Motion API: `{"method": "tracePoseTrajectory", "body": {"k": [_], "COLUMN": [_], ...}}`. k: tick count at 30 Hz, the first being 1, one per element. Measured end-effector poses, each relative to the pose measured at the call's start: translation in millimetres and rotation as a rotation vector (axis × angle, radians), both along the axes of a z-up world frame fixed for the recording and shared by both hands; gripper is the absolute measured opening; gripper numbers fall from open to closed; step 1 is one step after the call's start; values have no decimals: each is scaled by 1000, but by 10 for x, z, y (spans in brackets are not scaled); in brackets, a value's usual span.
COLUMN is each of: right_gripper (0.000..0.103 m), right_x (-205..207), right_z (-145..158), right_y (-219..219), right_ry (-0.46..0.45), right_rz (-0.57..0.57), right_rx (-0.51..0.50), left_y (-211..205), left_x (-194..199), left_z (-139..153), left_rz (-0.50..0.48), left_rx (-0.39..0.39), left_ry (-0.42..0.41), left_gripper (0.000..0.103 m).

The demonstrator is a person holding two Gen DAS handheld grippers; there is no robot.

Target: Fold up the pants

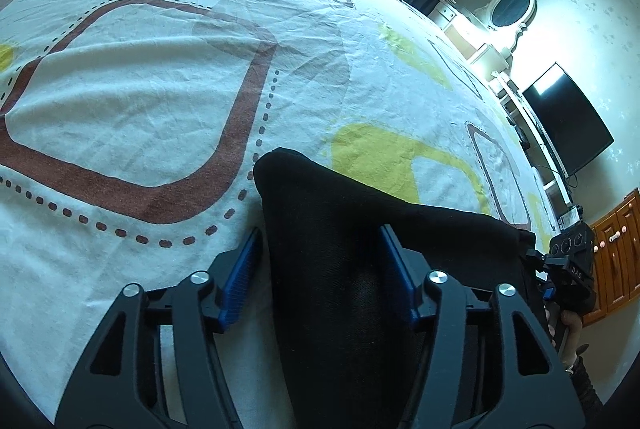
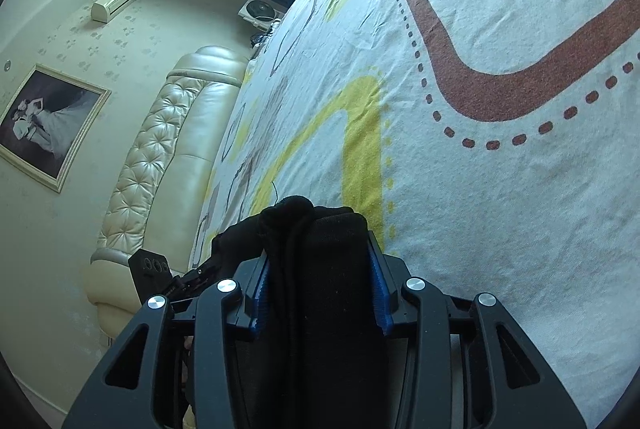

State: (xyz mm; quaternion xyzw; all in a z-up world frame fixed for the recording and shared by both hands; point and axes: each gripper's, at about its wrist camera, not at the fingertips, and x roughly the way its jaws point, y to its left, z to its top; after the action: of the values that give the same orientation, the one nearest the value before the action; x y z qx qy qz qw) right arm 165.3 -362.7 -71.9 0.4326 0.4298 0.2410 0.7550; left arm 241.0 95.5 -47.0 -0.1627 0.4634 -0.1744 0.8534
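Note:
Black pants (image 1: 360,221) lie bunched on a patterned bedsheet (image 1: 140,89). My left gripper (image 1: 319,233) is open around a folded edge of them. Its left blue pad (image 1: 240,269) stands clear of the cloth, while the right pad (image 1: 396,269) lies against it. In the right wrist view, my right gripper (image 2: 318,245) is shut on a thick bundle of the pants (image 2: 296,209), which fills the gap between its blue pads (image 2: 378,289). The other gripper shows at each view's edge, the right gripper's body (image 1: 572,257) and the left gripper's body (image 2: 152,269), both at the same stretch of cloth.
The bedsheet (image 2: 500,189) spreads wide ahead of both grippers. A padded cream headboard (image 2: 152,157) runs along one side. A television (image 1: 568,121), a white dresser with an oval mirror (image 1: 512,9) and wooden cabinets (image 1: 616,253) stand beyond the bed. A hand (image 1: 564,325) grips the right gripper's handle.

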Motion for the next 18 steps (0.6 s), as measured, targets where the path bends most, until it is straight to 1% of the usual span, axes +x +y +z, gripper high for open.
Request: {"method": "tracePoseTrajectory", "body": {"k": [3,7,12,15,17,18], "right_gripper": [48,54,57,57,63,69], "right_x": [-70,-239,-626,-900,-1082,-1178], "right_z": [15,32,16,44,106,151], "right_y": [-35,-145,-288,-298,-249,-213], "right_ry": [3,15,64,98,114,116], "right_rz": [-14,-50,-92,-95,-84,-79], "right_rx": [-7,23,20,-32,-91,-119], "left_y": [-26,-34,-47,-19,6,16], "left_x": [-97,-321,-783,-1113,-1312,-1416], "left_z": [51,77,86,134,193,230], "left_rz": [0,3,22,68,101,124], "left_rx": [37,54,88,101,97,99], "left_ry": [-20,-19,-6,-10,-3,-3], "left_gripper": [78,82,85,89,89,90]}}
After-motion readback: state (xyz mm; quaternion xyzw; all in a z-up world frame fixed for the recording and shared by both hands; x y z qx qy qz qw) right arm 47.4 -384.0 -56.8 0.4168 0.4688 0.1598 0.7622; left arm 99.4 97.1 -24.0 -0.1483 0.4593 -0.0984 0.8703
